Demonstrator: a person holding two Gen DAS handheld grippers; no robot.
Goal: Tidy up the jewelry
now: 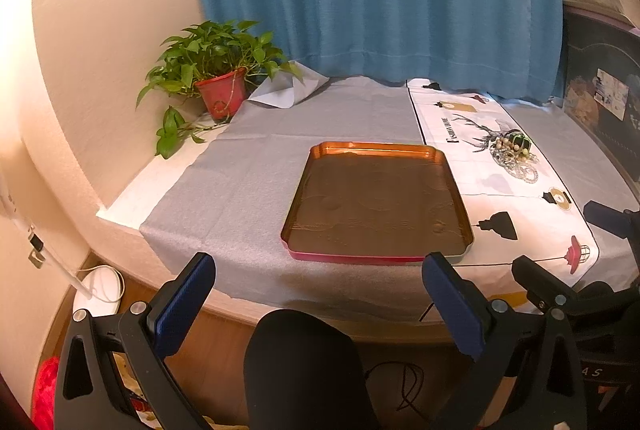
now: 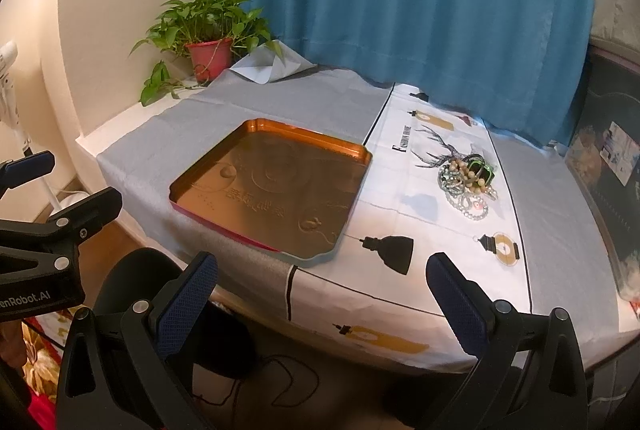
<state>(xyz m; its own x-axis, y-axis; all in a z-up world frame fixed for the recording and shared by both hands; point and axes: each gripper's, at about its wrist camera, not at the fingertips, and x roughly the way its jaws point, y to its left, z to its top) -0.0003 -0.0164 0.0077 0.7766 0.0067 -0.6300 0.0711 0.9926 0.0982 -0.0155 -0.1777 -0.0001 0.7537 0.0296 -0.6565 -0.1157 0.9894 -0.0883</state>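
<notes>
So nothing's been picked up yet, this looks like the very start. The jewelry pile (image 2: 468, 182) (beaded bracelets, a chain-ish tangle, something green and dark mixed in) sits in a heap on the white printed cloth (image 2: 420, 230), off to the right of the tray (image 2: 352, 186) and not touching it. The tray is bare inside, just embossed patterns on the bottom.

Left gripper (image 1: 318, 304) has its fingers spread wide with nothing between them, hanging back off the near edge of the table (image 1: 132, 198). Right gripper (image 2: 322, 304) is the same, wide apart and holding nothing, also short of the table edge.

My guess for the next move: the right one reaches forward over the cloth to the pile and pinches out one piece. Tricky bit is that it's all tangled, so grabbing one strand may drag the rest along.

Plenty of open room on the approach, nothing stands between the right gripper and the heap. The tray has a raised rim to clear when dropping stuff in. The potted plant (image 1: 220, 70) is well away in the far left corner.
</notes>
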